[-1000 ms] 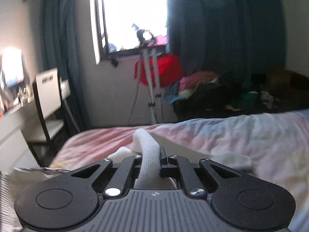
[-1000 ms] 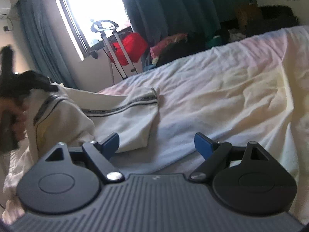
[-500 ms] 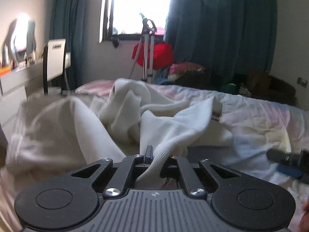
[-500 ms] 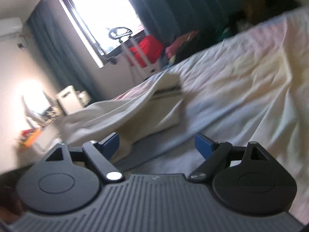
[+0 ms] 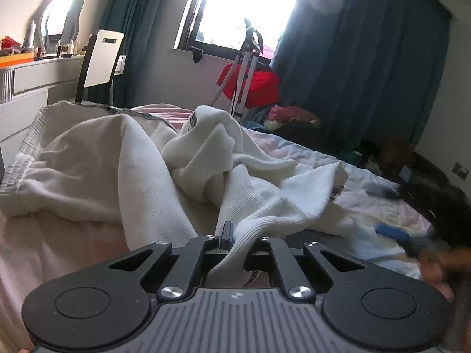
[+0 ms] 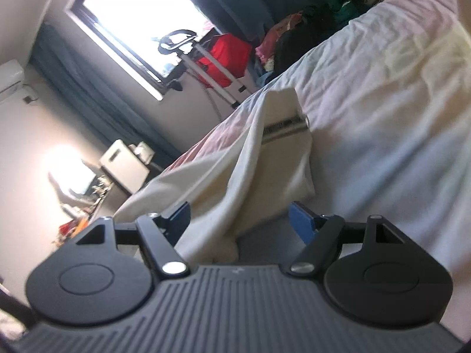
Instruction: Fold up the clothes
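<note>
Left tool [image 5: 234,236]: clenched on a ribbed fold of the white garment [image 5: 141,170]; the cloth runs up between the closed fingers and out over the bed.
Right tool [image 6: 240,220]: released, blue-padded fingers [image 6: 300,220] spread wide; a ridge of the cream cloth lies between them, not pinched.
White garment: heaped in loose folds on the bed [image 5: 382,206], toward its left side in the left wrist view; a ribbed elastic hem [image 5: 26,147] shows at the far left edge of the heap.
Garment, right wrist view: a raised fold [image 6: 265,161] stands up from the sheet, with a dark striped band [image 6: 284,125] across its far end.
Bed: covered by a pale, creased sheet with pink and blue tints [image 6: 382,103]; the garment rests directly on it.
Right tool as seen from left wrist view: blurred blue shape [image 5: 394,234] low at the right, near the garment's edge; contact cannot be told.
Surroundings: bright window [image 5: 244,3], dark teal curtains [image 5: 353,58], red bag on a metal frame [image 5: 253,82], chair [image 5: 101,56] beside a white worktop [image 5: 38,73], pile of coloured clothes [image 5: 291,116] beyond the bed.
</note>
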